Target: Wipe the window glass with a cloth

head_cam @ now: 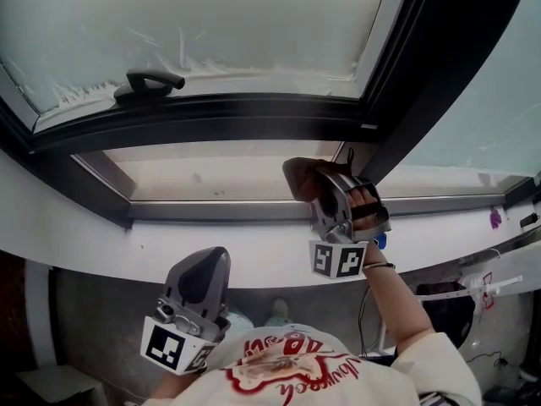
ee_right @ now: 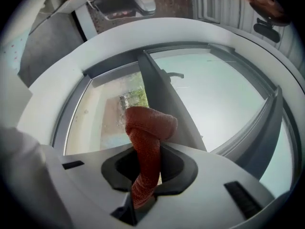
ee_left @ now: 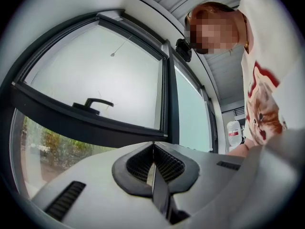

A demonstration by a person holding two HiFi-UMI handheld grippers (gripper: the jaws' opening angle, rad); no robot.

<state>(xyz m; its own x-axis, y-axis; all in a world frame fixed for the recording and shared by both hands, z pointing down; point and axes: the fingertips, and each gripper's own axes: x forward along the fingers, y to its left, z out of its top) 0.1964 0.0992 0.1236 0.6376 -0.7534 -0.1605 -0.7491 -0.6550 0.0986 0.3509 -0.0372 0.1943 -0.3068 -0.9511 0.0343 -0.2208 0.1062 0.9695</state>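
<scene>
A reddish-brown cloth [ee_right: 145,142] is pinched in my right gripper [ee_right: 145,168], its bunched end sticking out past the jaws. In the head view this gripper [head_cam: 325,194] holds the cloth [head_cam: 301,178] up near the lower window pane [head_cam: 211,176], close to the dark upright frame post [head_cam: 423,83]. I cannot tell whether the cloth touches the glass. My left gripper [head_cam: 203,279] hangs low, away from the window, its jaws pressed together with nothing between them [ee_left: 153,168]. The upper sash glass [head_cam: 194,19] looks frosted, with a black handle [head_cam: 148,83] on its frame.
A white sill [head_cam: 169,248] runs below the window. Another pane [head_cam: 482,117] lies to the right of the post. The person's patterned shirt [head_cam: 287,366] fills the bottom of the head view. Cables and small items [head_cam: 494,220] sit at the right.
</scene>
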